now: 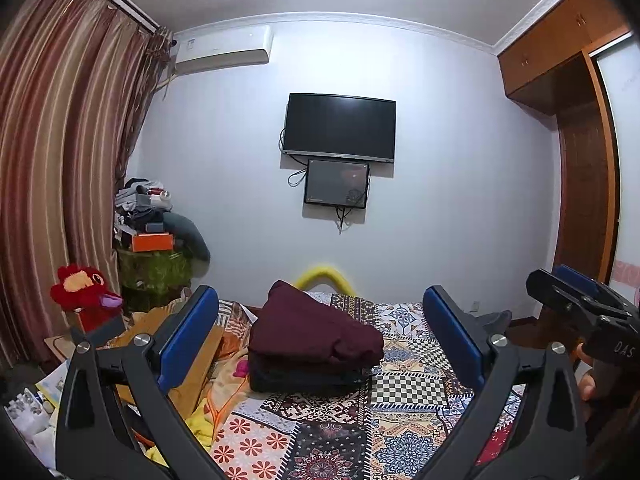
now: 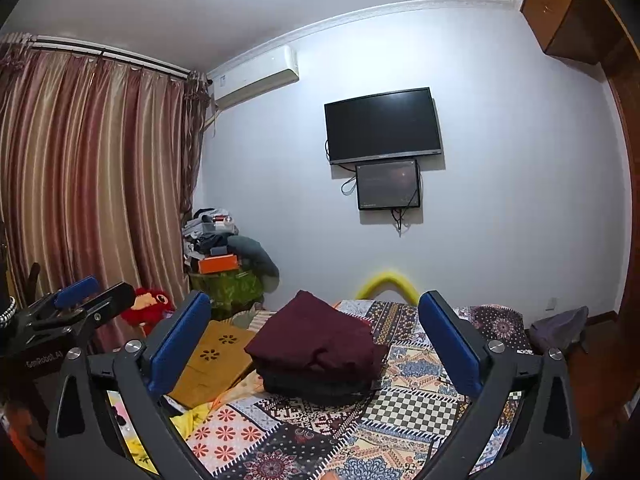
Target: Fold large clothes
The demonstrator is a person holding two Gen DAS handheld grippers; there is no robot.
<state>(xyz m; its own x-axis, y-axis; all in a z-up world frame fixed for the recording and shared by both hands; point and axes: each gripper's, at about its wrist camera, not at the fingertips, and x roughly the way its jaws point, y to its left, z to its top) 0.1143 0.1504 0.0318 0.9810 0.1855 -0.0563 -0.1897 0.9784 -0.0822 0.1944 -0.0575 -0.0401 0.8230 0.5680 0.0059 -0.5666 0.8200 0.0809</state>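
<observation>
The maroon garment (image 1: 316, 328), folded, tops a stack of two with one dark garment (image 1: 304, 378) beneath, mid-bed on the patchwork bedspread (image 1: 404, 396), and we hold our left gripper (image 1: 320, 332) and right gripper (image 2: 316, 340) level, jaws wide and empty, with bare bedspread nearer us.

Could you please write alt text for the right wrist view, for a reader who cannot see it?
The right gripper stands open and empty, its blue pads framing a folded maroon garment stacked on a dark folded one on a patchwork bedspread. The left gripper shows at the left edge; a dark television hangs on the far wall.
</observation>
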